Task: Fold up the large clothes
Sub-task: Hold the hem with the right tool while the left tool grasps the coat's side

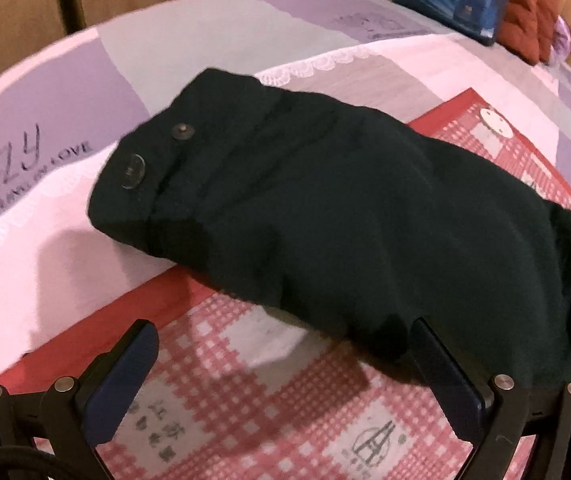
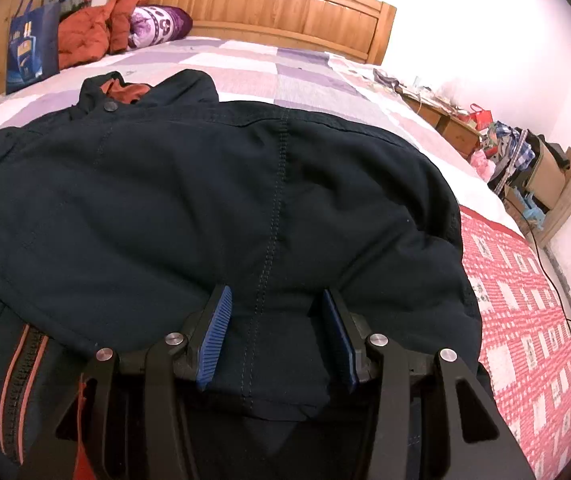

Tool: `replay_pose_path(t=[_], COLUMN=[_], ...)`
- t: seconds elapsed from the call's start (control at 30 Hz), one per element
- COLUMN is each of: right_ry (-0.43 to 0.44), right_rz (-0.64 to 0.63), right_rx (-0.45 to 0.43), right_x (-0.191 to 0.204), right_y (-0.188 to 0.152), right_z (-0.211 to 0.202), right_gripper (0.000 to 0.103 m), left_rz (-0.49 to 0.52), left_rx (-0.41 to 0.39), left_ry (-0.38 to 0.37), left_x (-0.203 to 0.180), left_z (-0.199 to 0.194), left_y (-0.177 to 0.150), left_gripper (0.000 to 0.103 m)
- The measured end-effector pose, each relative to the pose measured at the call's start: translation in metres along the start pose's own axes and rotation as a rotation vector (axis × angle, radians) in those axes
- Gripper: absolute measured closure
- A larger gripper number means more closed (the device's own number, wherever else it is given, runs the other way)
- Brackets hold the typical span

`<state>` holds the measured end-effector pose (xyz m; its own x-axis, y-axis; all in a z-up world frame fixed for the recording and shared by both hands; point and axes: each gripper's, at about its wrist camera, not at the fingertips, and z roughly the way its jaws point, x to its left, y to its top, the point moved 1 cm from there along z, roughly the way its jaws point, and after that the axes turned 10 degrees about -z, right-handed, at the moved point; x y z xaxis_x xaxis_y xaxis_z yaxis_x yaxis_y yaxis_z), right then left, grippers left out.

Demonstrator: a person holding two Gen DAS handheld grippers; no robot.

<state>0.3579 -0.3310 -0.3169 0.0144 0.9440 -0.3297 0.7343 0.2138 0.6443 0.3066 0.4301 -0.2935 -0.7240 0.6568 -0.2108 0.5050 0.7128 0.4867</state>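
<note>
We judge the padded dark jacket (image 2: 245, 184) soft, bulky; right gripper (image 2: 277, 336) pinches its hem at six o'clock; left gripper (image 1: 281, 384) jaws spread, empty.

The jacket (image 2: 245, 184) lies across the bed's (image 2: 285, 68) near edge, partly over a mat (image 2: 525, 300) (sleeve included); a bag (image 2: 29, 52) stands at the headboard's left corner.

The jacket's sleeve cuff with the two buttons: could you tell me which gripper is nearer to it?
Left. The left gripper hovers open beside the sleeve, the cuff just ahead. The right gripper straddles fabric at the jacket's hem; no cuff shows there.
</note>
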Motion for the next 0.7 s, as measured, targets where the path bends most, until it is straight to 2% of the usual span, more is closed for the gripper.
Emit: replay_pose_path(t=[0.3, 0.4, 0.47, 0.53, 0.6, 0.7], right_ry=[-0.003, -0.003, -0.004, -0.004, -0.003, -0.002], right_rz=[0.004, 0.003, 0.002, 0.002, 0.003, 0.003], right_rx=[-0.012, -0.012, -0.011, -0.012, -0.011, -0.011], right_x=[0.0, -0.001, -0.001, -0.002, -0.002, -0.002], right_y=[0.002, 0.002, 0.002, 0.002, 0.002, 0.002], right_z=[-0.003, -0.003, -0.003, -0.003, -0.003, -0.003], right_gripper=[0.052, 0.052, 0.052, 0.052, 0.052, 0.052], left_rz=[-0.185, -0.243, -0.27, -0.256, -0.198, -0.22], left_rx=[0.134, 0.137, 0.148, 0.149, 0.137, 0.106], left_ry=[-0.13, -0.122, -0.152, -0.162, -0.137, -0.085], left_x=[0.007, 0.006, 0.004, -0.001, -0.008, -0.011], left_z=[0.029, 0.034, 0.032, 0.025, 0.025, 0.037], left_y=[0.014, 0.017, 0.015, 0.009, 0.002, 0.009], left_gripper=[0.0, 0.0, 0.0, 0.0, 0.0, 0.0])
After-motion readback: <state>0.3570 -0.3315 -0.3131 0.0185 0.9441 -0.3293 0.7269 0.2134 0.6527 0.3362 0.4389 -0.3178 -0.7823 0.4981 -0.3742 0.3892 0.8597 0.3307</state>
